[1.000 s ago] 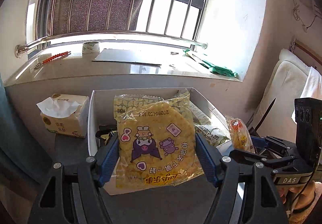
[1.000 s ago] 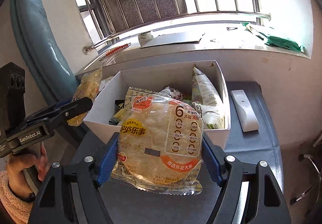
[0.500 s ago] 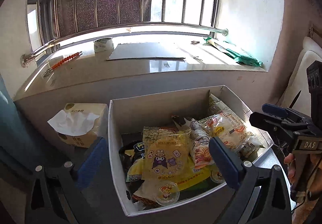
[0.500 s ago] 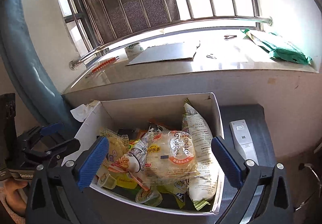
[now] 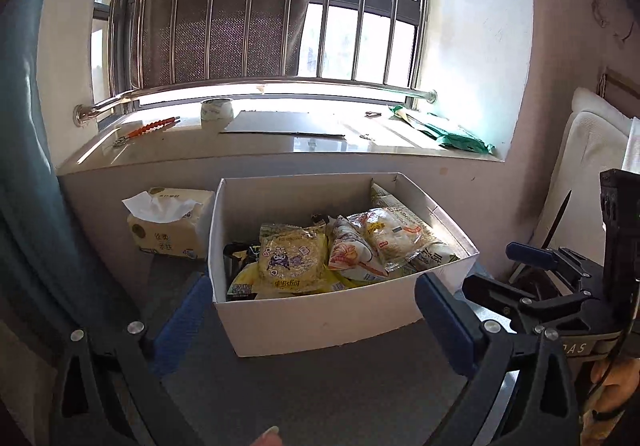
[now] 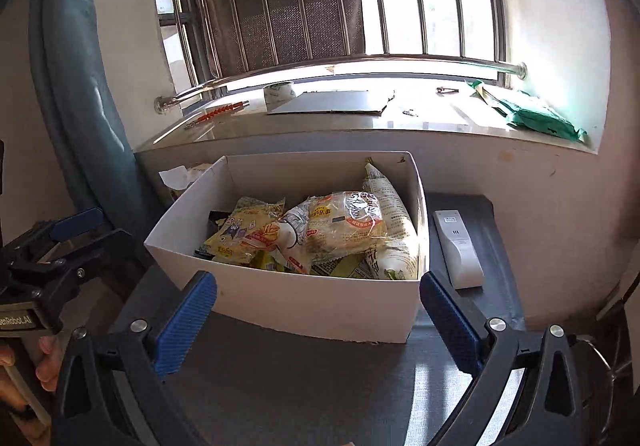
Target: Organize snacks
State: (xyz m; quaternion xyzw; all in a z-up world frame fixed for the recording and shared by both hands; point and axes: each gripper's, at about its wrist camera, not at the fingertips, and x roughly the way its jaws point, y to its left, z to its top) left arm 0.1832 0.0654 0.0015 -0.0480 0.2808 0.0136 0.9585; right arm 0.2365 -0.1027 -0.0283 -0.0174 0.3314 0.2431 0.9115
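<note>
A white cardboard box stands on the grey table and holds several snack packs. A yellow cartoon chip bag lies at its left. An orange-labelled chip bag lies at its right, on a long white pack. My left gripper is open and empty, in front of the box. My right gripper is open and empty, also in front of the box; it shows in the left wrist view at the right.
A tissue pack stands left of the box. A white remote lies right of it. The wall and window sill rise just behind, with a tape roll, a grey sheet and a green bag.
Both grippers opened and let their chip bags go into the box. Both have since drawn back toward me, away from the box.
</note>
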